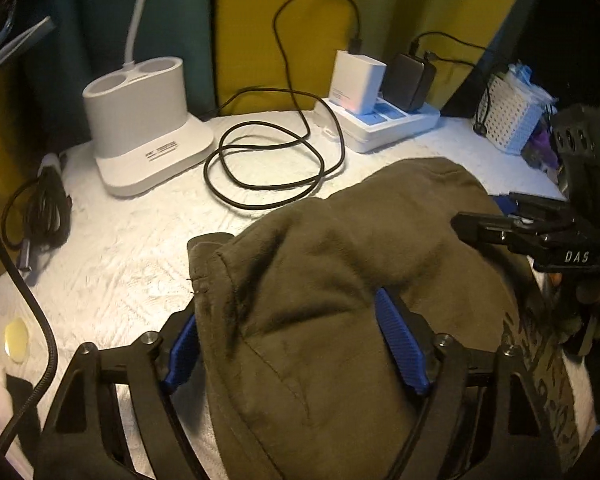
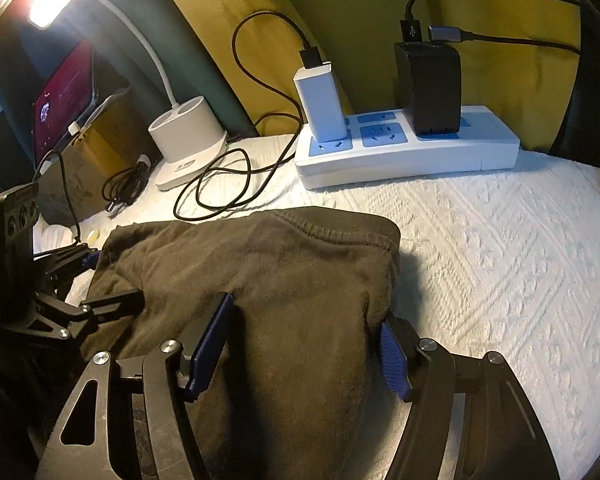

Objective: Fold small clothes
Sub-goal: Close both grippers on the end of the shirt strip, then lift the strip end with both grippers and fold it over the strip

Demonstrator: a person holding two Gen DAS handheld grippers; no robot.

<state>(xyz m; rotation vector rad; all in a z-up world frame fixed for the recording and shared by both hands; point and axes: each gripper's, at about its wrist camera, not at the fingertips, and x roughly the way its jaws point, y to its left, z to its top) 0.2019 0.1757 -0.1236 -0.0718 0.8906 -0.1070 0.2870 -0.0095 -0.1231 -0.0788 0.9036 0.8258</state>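
An olive-brown fleece garment lies bunched on the white quilted cover. It is draped over and between the fingers of both grippers. My left gripper holds its blue pads wide apart, cloth filling the gap and hiding the fingertips, with no squeeze showing. My right gripper also stands wide, a thick fold between its pads. Each gripper shows in the other's view: the right at the garment's right edge, the left at its left edge. A patterned strip of fabric shows at lower right.
At the back stand a white power strip with two chargers, a white lamp base and a coiled black cable. A white basket sits far right. A lit tablet leans on a cardboard box.
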